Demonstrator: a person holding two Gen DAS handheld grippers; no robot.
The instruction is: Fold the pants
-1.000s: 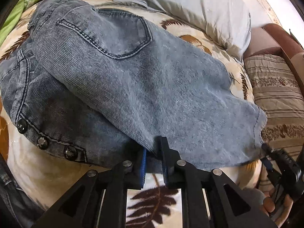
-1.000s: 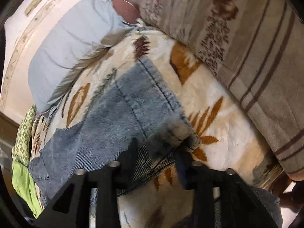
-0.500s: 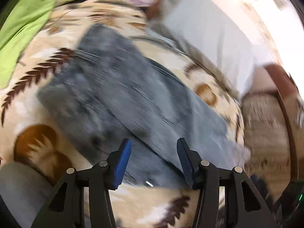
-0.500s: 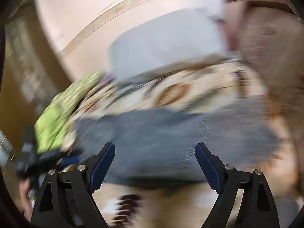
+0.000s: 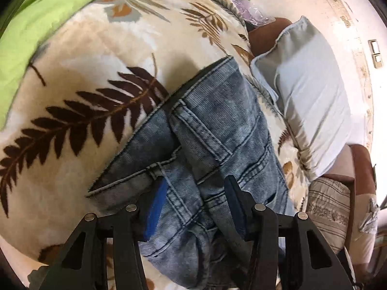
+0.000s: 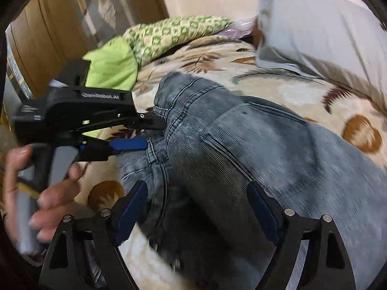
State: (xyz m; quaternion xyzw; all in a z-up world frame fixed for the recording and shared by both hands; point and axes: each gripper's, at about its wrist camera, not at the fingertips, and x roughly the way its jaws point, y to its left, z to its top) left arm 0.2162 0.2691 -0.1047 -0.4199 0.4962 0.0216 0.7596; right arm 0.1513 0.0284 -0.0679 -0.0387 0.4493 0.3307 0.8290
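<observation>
The blue-grey jeans (image 5: 217, 130) lie folded on the leaf-patterned blanket (image 5: 79, 72); they also show in the right wrist view (image 6: 254, 145). My left gripper (image 5: 193, 193) is open, its jaws standing either side of the waistband end of the jeans. In the right wrist view the left gripper (image 6: 147, 133) is at the left, its fingers reaching the jeans' edge, held by a hand. My right gripper (image 6: 198, 200) is open wide, low over the jeans near the waistband, holding nothing.
A grey pillow (image 5: 312, 101) lies beside the jeans; it shows at upper right in the right wrist view (image 6: 326, 31). Green bedding (image 6: 145, 43) sits at the far end. A striped cushion (image 5: 331, 207) and a wooden wardrobe (image 6: 48, 38) border the bed.
Both grippers have let go of the jeans' edge and opened. They swung away and now sit at the waistband end of the folded jeans.
</observation>
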